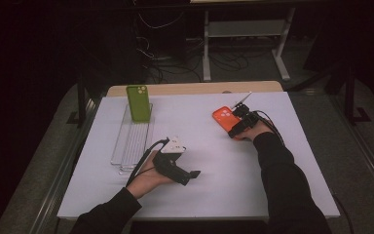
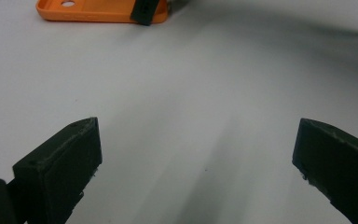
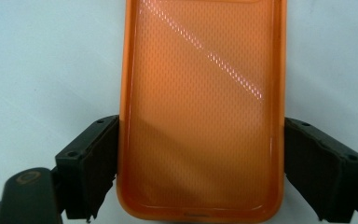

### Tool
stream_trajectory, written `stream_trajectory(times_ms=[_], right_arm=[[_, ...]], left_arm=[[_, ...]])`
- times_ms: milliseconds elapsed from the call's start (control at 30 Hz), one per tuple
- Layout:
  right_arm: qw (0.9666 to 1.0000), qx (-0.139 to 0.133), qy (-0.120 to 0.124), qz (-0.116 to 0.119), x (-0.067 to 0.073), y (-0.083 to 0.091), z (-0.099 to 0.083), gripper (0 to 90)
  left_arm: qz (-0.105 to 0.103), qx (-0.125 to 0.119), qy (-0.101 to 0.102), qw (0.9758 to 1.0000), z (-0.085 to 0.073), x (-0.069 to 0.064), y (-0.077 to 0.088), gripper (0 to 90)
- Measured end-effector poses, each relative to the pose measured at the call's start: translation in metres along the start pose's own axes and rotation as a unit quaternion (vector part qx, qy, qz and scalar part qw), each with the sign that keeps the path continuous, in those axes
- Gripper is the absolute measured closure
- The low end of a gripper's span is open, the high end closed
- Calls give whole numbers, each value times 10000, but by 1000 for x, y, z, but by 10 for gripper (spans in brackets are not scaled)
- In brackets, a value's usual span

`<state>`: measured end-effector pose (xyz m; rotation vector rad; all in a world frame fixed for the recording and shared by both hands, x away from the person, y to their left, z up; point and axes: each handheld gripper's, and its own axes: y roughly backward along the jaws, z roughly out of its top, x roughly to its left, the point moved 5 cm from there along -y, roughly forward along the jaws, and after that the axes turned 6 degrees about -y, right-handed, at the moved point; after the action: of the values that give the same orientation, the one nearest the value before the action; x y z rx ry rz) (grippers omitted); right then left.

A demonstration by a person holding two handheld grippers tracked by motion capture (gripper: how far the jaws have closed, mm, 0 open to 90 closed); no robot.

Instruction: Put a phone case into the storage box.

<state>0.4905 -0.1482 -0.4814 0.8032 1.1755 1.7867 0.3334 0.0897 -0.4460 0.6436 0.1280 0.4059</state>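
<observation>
Jaws of the right gripper point(image 3: 200, 163) sit on either long edge of the orange phone case point(image 3: 200, 107), pads right up against its sides at the near end, so that is a grip on the case. The case lies flat on the desk, hollow inside facing up in the right gripper view, on the far right part of the white top in the high view point(image 1: 225, 118). Over on the other side, the left gripper point(image 2: 196, 158) has its jaws spread wide with nothing but bare white surface between them; in the high view it rests low over the desk's near middle point(image 1: 185, 176), held in the left hand point(image 1: 148, 180).

The desk point(image 1: 204, 195) is a plain white sheet, smooth and evenly lit, with a strip of pale wood showing along its far edge. At far left stands a clear slotted rack point(image 1: 131, 141), and a green phone case point(image 1: 138, 103) is propped upright at its far end. Beyond the desk the room is very dark: a white-legged stand point(image 1: 243, 44) and loose cables on the floor are about all that comes through.

The orange case is cut off at the top of both gripper views, and the right hand covers its near end from above. A thin pale thing beside the right gripper is too small to make out.
</observation>
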Motion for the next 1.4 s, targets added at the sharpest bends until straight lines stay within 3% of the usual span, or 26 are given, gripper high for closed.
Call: stream_trajectory(times_ms=[367,1000,1267,1400], right_arm=[[10000,82,-13,7,0,0,1,150],[9997,-83,90,191,-5,15,-2,151],[9988,-183,335,311,-7,34,-9,151],[9978,-218,511,372,-7,42,-15,151]], left_arm=[[9,-12,-6,10000,0,0,-1,6],[9,4,-29,10000,0,0,-1,6],[-21,9,-8,10000,1,1,-2,6],[5,162,-33,9999,3,4,-3,6]])
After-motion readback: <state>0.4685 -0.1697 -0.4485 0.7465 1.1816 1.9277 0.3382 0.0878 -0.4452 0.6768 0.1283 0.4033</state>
